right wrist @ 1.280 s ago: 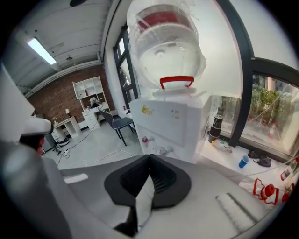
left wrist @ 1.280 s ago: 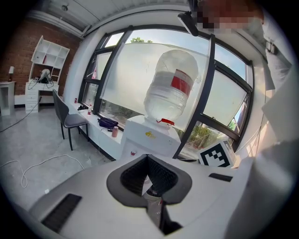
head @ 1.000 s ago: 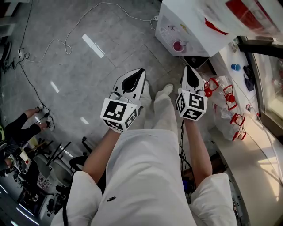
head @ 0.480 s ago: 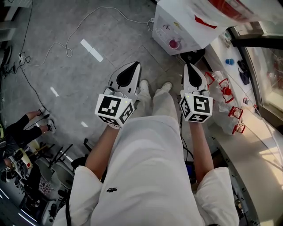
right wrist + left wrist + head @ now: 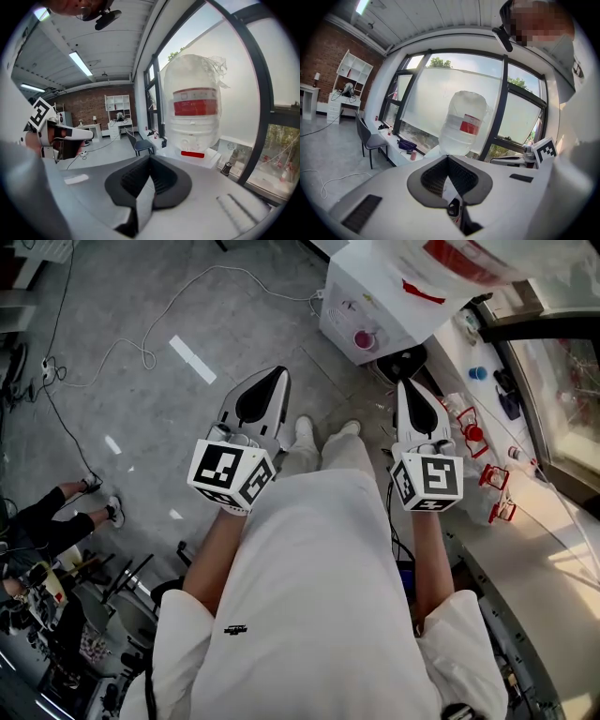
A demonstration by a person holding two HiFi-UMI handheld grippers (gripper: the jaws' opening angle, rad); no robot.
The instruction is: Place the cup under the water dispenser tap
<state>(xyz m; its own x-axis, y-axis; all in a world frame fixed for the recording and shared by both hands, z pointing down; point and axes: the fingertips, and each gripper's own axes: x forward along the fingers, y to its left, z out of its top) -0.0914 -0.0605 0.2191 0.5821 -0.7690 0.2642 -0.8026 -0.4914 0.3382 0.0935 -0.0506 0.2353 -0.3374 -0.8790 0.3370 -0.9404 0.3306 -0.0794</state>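
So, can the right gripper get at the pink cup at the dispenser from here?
Likely yes: nothing stands between the right gripper and the pink cup, though its jaws are shut.

The head view shows two grippers, the left gripper (image 5: 269, 379) at 11 o'clock and the right gripper (image 5: 407, 390) at 1 o'clock. Each bears one marker cube, and two white shoes (image 5: 305, 427) show between them. One water dispenser (image 5: 349, 307) stands at 12 o'clock, with one water bottle (image 5: 455, 261) on top and one pink cup (image 5: 364, 338) in its front. There is one white strip (image 5: 192, 359) on the floor at 10 o'clock, one blue cap (image 5: 478, 373) on the surface at 2 o'clock, and one chair (image 5: 369, 138) in the left gripper view.
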